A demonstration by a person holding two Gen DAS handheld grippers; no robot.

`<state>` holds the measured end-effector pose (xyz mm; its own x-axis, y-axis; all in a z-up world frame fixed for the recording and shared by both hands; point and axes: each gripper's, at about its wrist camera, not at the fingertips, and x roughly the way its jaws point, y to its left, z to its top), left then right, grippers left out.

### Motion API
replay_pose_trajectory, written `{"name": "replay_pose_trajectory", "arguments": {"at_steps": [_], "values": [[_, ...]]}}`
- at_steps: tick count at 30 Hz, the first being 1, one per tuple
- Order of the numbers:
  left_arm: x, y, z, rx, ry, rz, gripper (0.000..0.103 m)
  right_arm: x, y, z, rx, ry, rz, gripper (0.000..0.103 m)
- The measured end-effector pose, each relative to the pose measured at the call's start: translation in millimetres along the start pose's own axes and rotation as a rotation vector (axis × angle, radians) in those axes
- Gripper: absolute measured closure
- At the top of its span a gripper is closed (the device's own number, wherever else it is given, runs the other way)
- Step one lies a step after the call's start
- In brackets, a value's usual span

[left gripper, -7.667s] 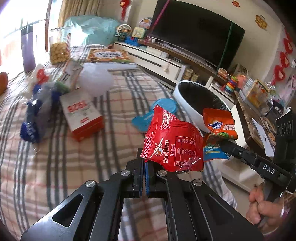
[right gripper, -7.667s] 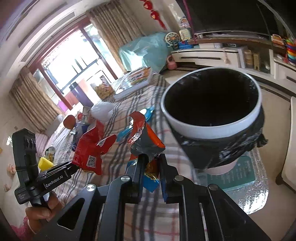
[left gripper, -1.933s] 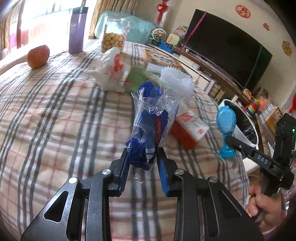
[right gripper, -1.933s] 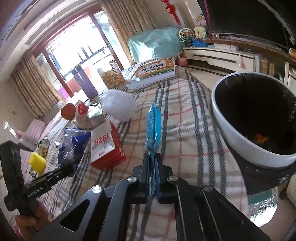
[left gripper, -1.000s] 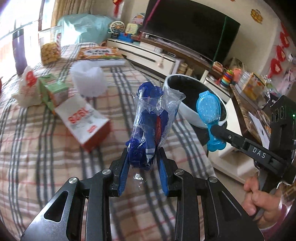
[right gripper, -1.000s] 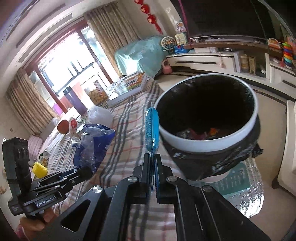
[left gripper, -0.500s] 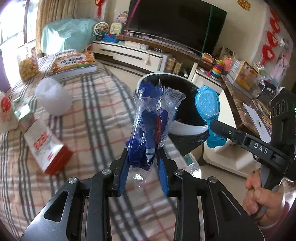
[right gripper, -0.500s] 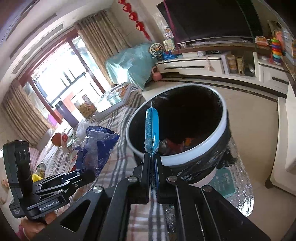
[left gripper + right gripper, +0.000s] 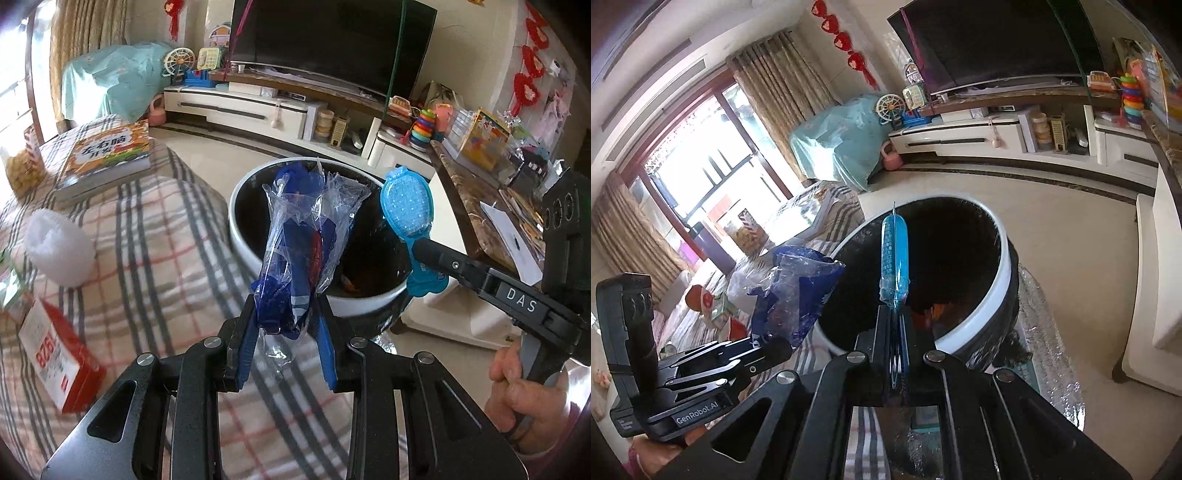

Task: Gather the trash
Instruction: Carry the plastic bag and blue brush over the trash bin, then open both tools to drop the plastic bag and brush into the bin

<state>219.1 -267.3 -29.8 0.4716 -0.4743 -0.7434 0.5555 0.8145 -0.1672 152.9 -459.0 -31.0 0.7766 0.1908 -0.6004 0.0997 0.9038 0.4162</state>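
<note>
Your left gripper (image 9: 286, 325): jaws clamped on a crumpled clear-and-blue plastic bag (image 9: 306, 251), standing upright before the bin (image 9: 258, 254). Bin: white rim, black liner, orange scrap inside. Your right gripper (image 9: 424, 251): pinching a blue perforated plastic piece (image 9: 408, 206) over the bin's right rim; your hand (image 9: 524, 395) grips its handle. Checked cloth (image 9: 155, 258) carries a white fluffy ball (image 9: 55, 251), red-and-white box (image 9: 55, 362), book (image 9: 107, 155).

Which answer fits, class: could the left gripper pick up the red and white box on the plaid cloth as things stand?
Probably not yet. The left gripper is shut on the blue plastic bag, so its jaws are occupied. The red and white box lies uncovered on the plaid cloth.
</note>
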Motion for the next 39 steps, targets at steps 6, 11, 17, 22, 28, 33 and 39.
{"name": "replay_pose_trajectory", "arguments": {"at_steps": [6,11,17,22,28,33,39], "values": [[9,-5,13,0.014,0.001,0.002,0.075,6,-5,12,0.002,-0.004,-0.010,0.099],[17,-5,20,0.018,0.013,0.003,0.075,12,-8,20,-0.001,0.005,-0.020,0.099],[28,-3,30,0.015,0.031,0.003,0.075,23,-15,25,0.001,0.030,-0.031,0.099],[34,-2,39,0.010,0.036,0.004,0.075,28,-17,32,-0.008,0.038,-0.040,0.099],[41,-3,44,0.005,0.051,0.006,0.070,33,-22,40,-0.007,0.045,-0.044,0.099],[44,-3,46,-0.005,0.061,0.006,0.057,34,-25,43,0.007,0.053,-0.048,0.094],[33,-2,44,0.003,0.034,0.017,0.043,31,-32,44,0.044,0.047,-0.056,0.084]]}}
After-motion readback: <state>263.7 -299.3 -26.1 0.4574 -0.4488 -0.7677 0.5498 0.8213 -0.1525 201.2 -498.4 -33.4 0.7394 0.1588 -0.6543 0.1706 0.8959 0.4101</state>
